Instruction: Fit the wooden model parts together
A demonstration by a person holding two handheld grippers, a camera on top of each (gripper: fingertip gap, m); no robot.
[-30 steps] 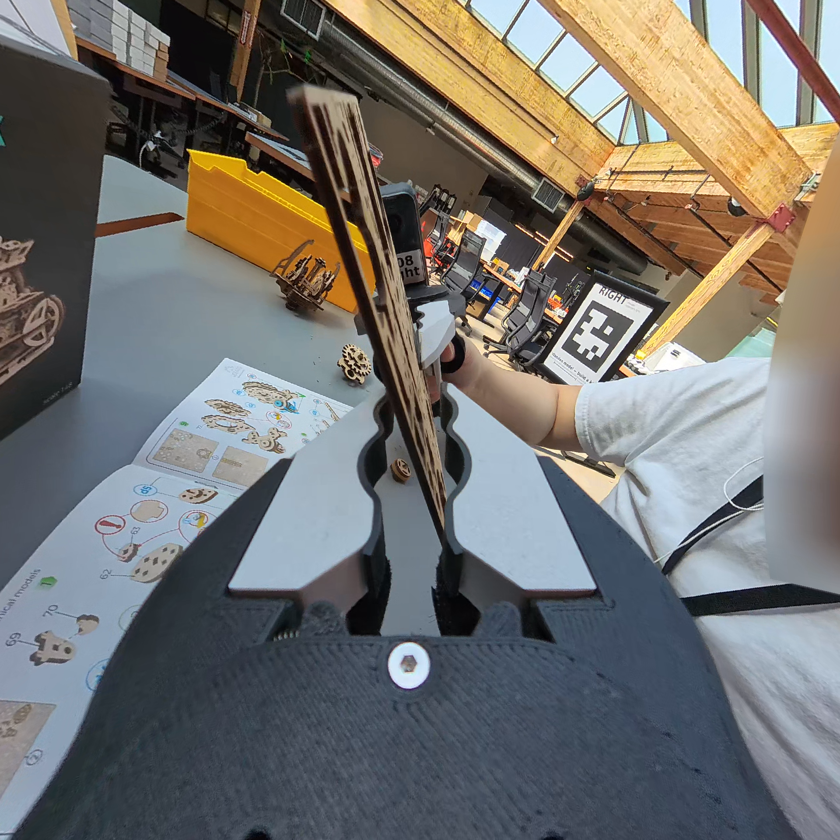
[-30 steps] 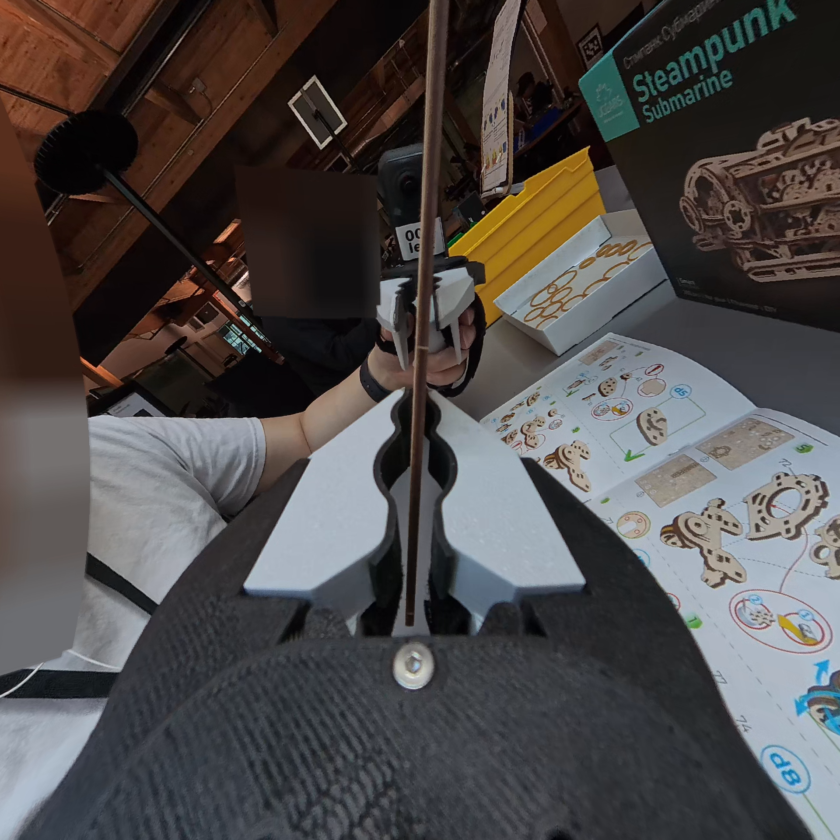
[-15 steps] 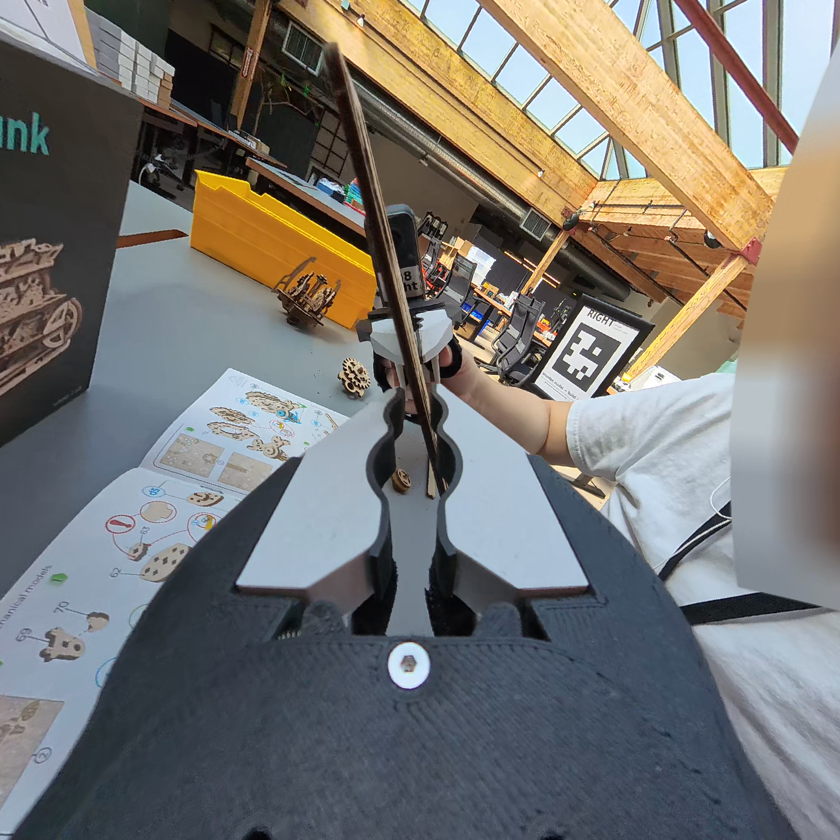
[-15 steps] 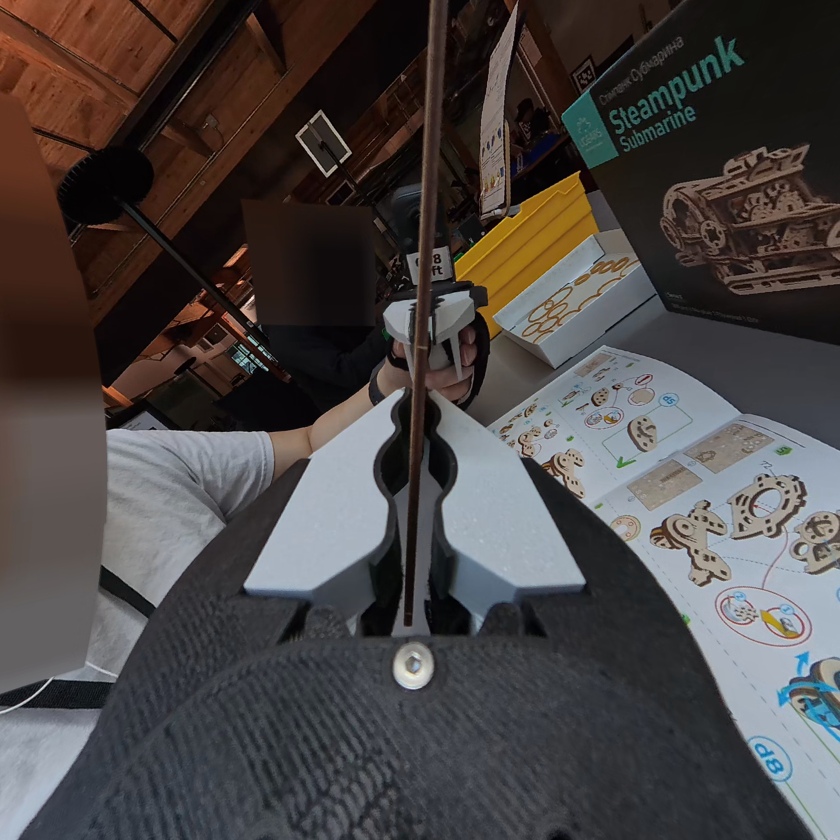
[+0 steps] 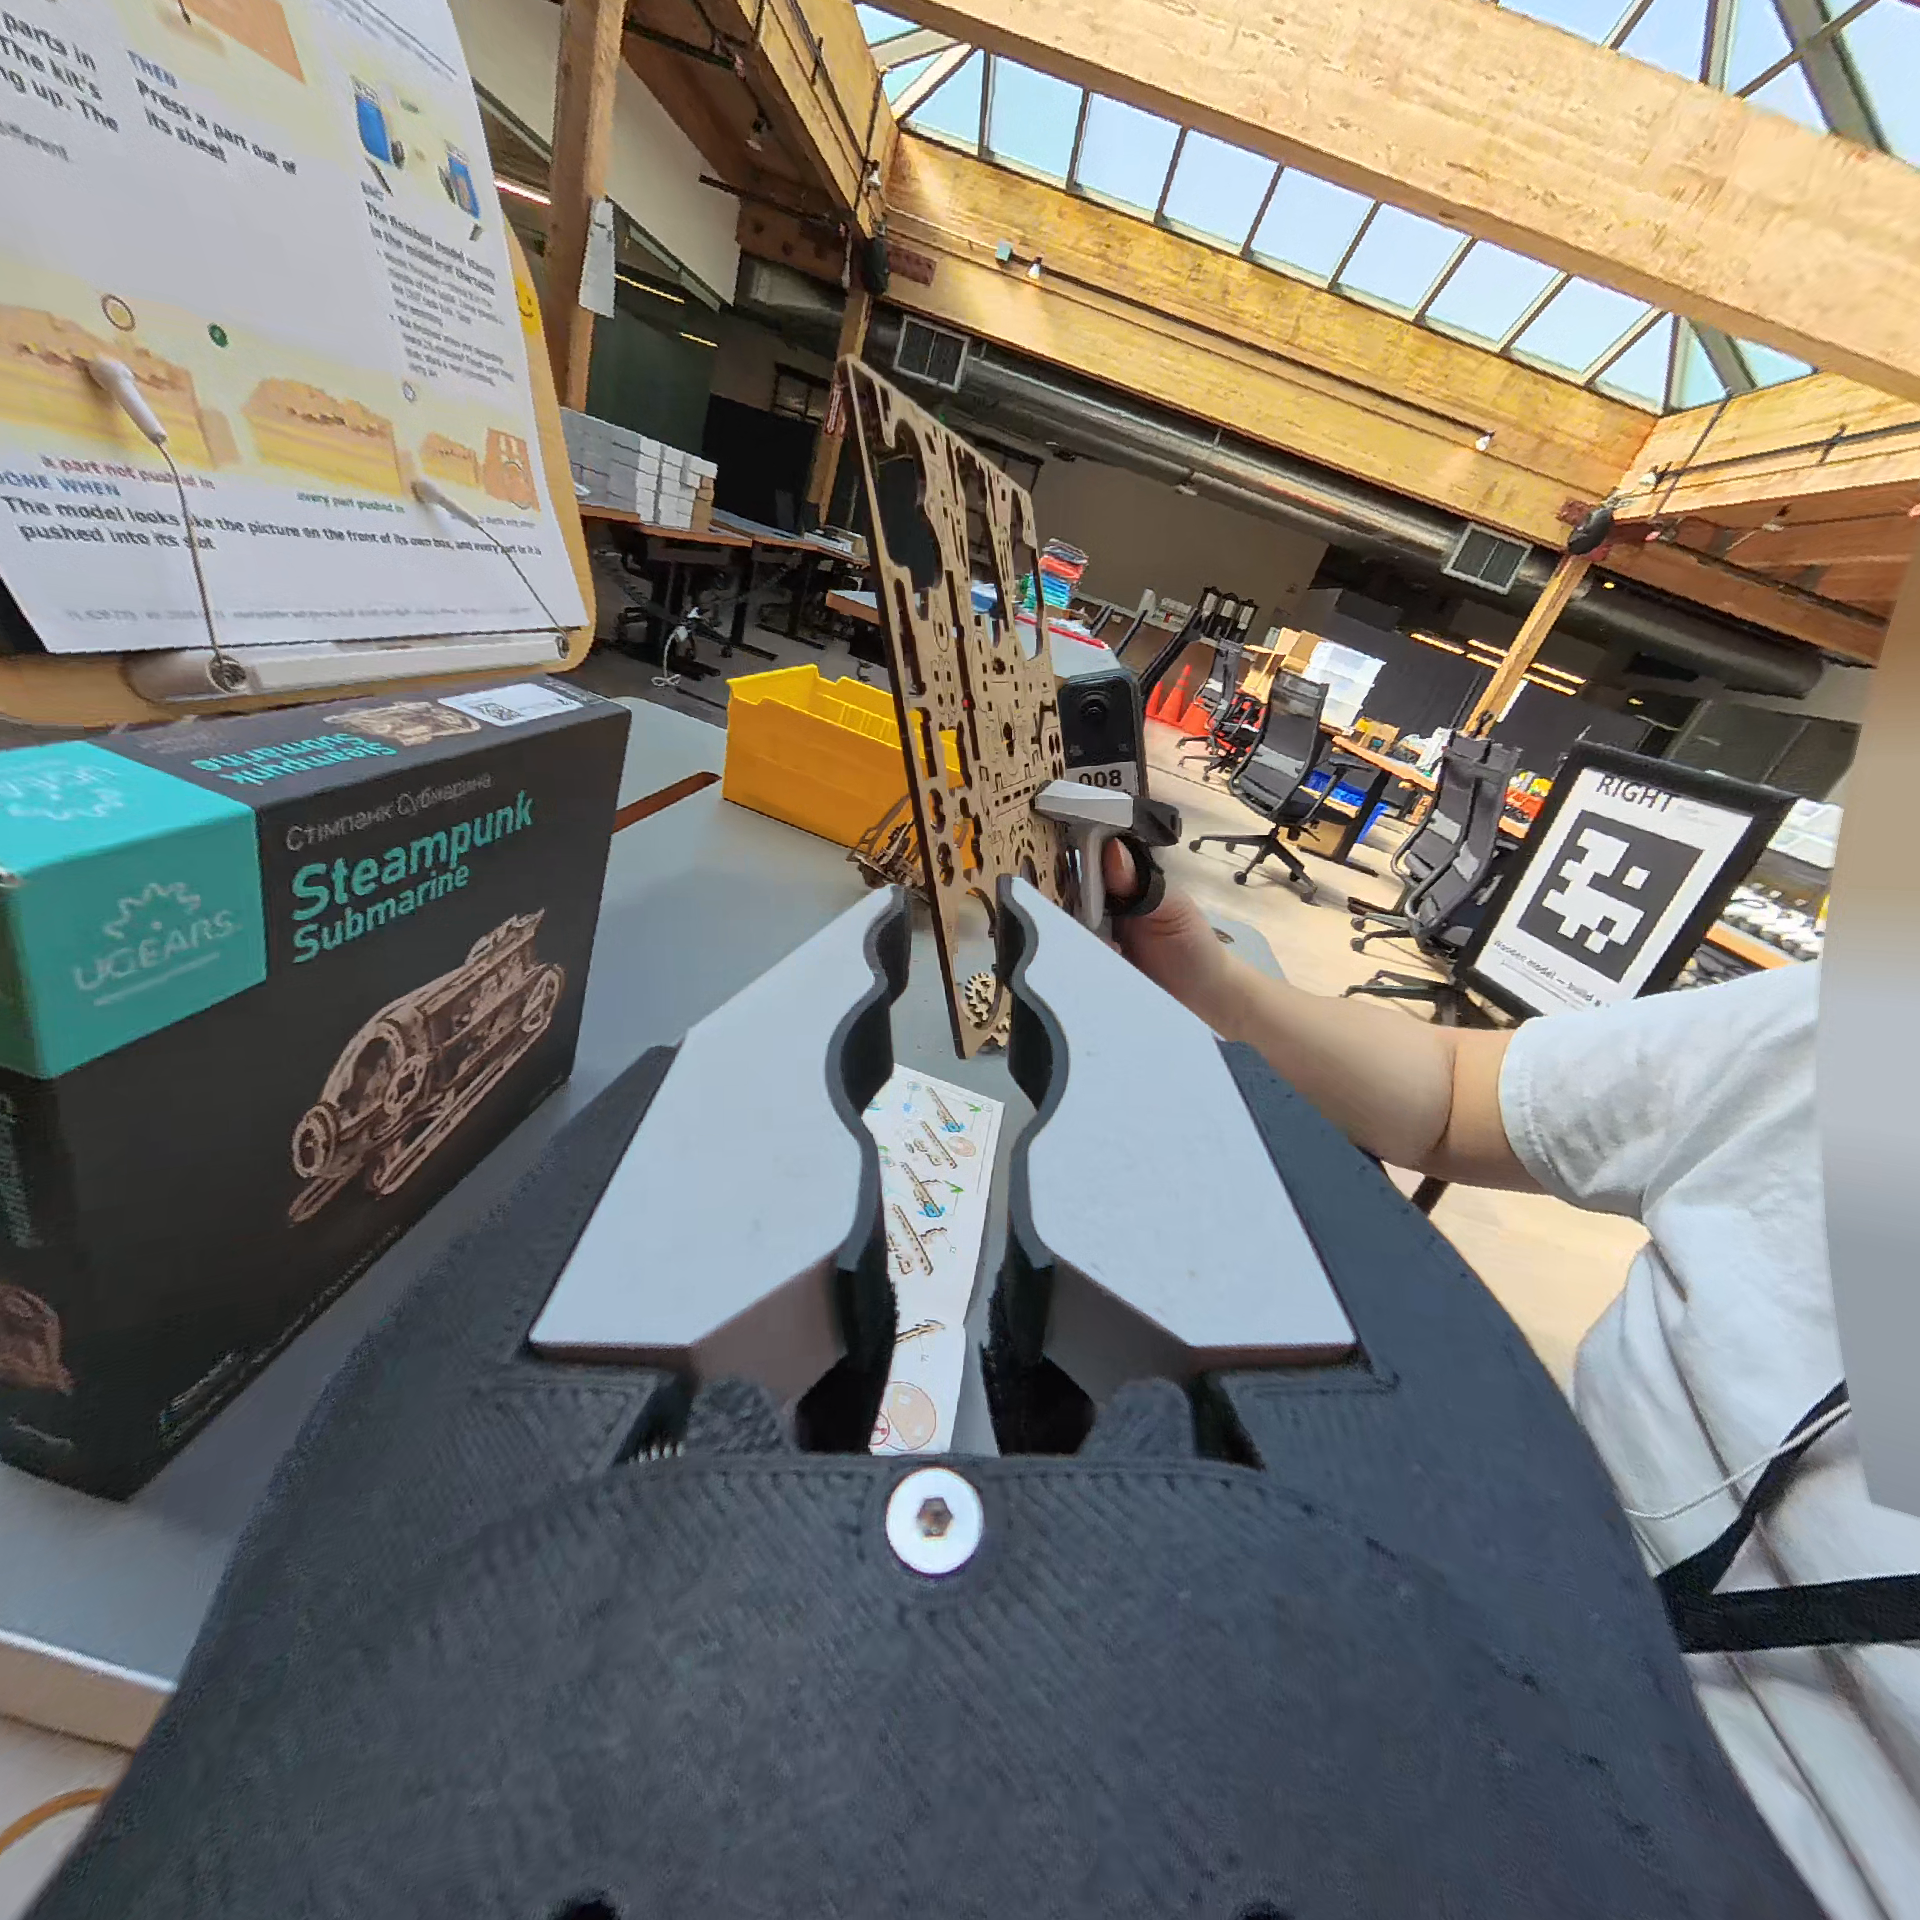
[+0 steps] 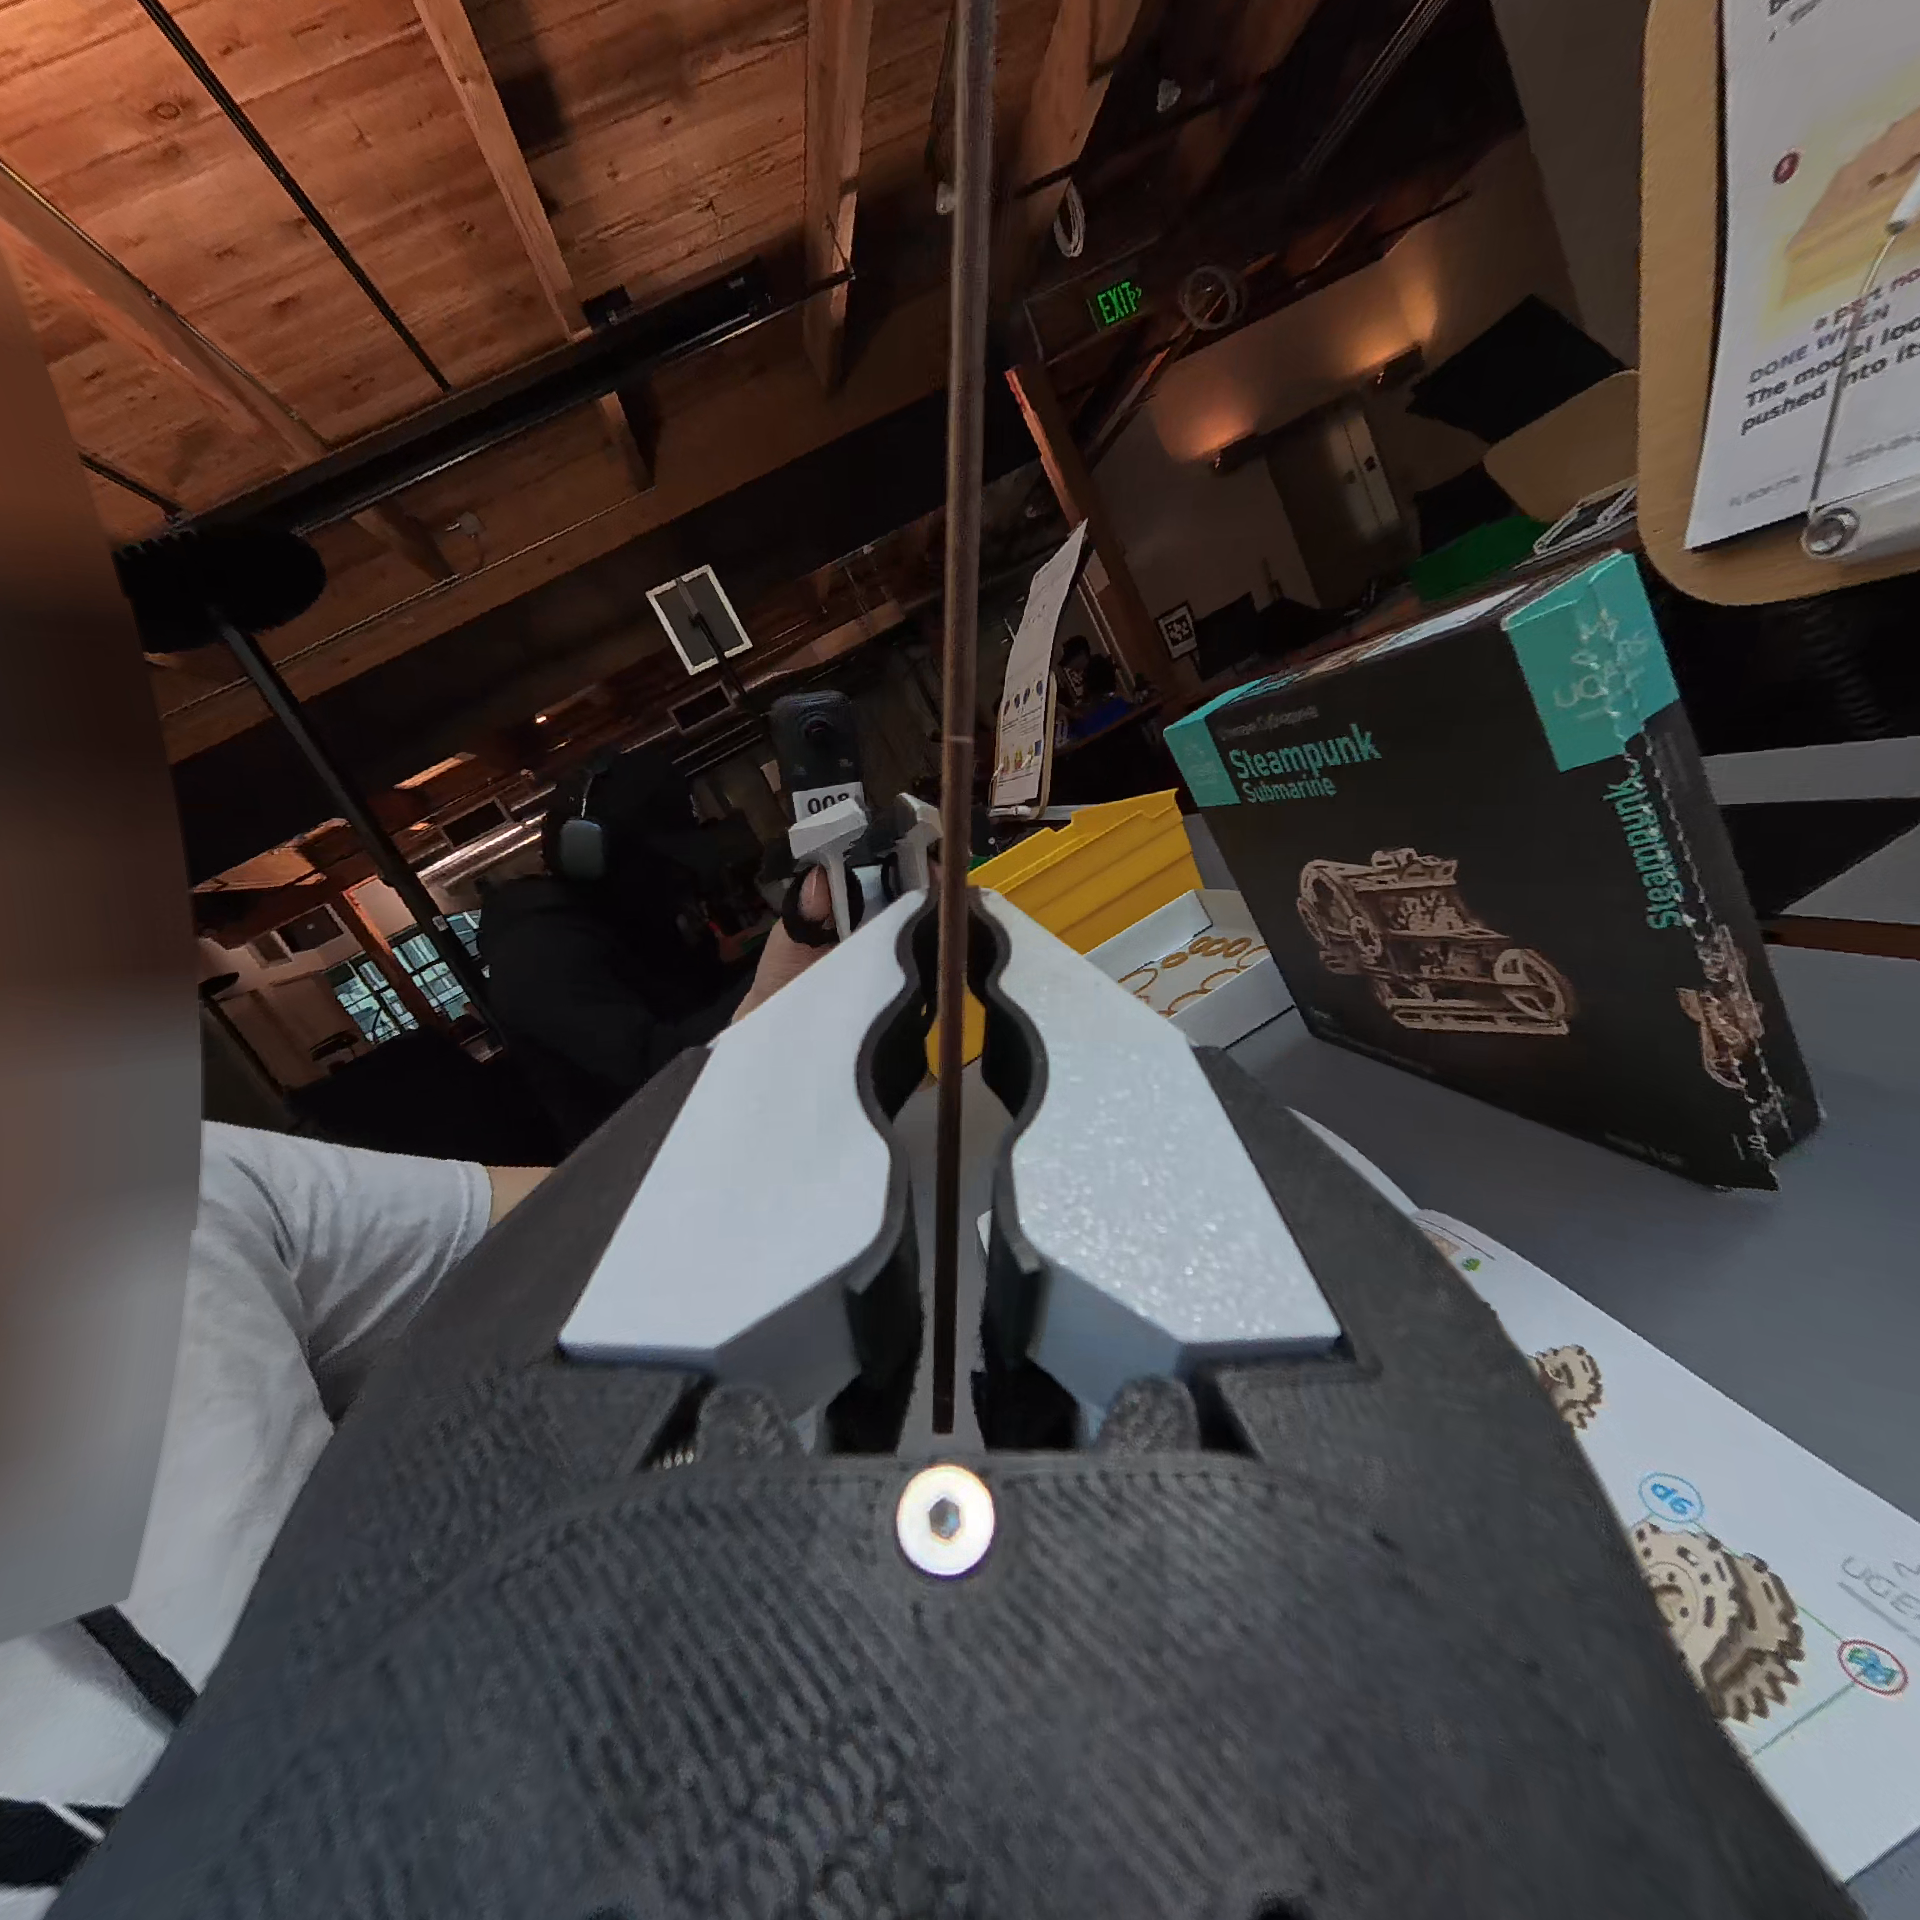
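Note:
A thin laser-cut wooden parts sheet [image 5: 966,727] with several punched-out holes stands upright above the grey table. My right gripper [image 6: 951,904] is shut on it; the sheet [image 6: 958,520] shows edge-on between its fingers. In the left wrist view the right gripper [image 5: 1091,842] holds the sheet's far edge. My left gripper [image 5: 951,904] is open and empty, with the sheet's lower corner just beyond its fingertips. In the right wrist view the left gripper [image 6: 873,842] sits a little left of the sheet, jaws apart.
A dark model box [image 5: 291,987] stands at the left, under a clipboard stand [image 5: 260,312]. The instruction booklet [image 6: 1662,1455] lies open on the table. A yellow bin [image 5: 810,748], a white parts tray [image 6: 1195,966], a part-built wooden model [image 5: 883,842] and a loose gear [image 5: 982,992] lie beyond. The tips of one gripper are about 15 cm away from the tips of the other.
My left gripper has opened, let go of the wooden sheet and drawn back, turning left. The right gripper still holds the sheet.

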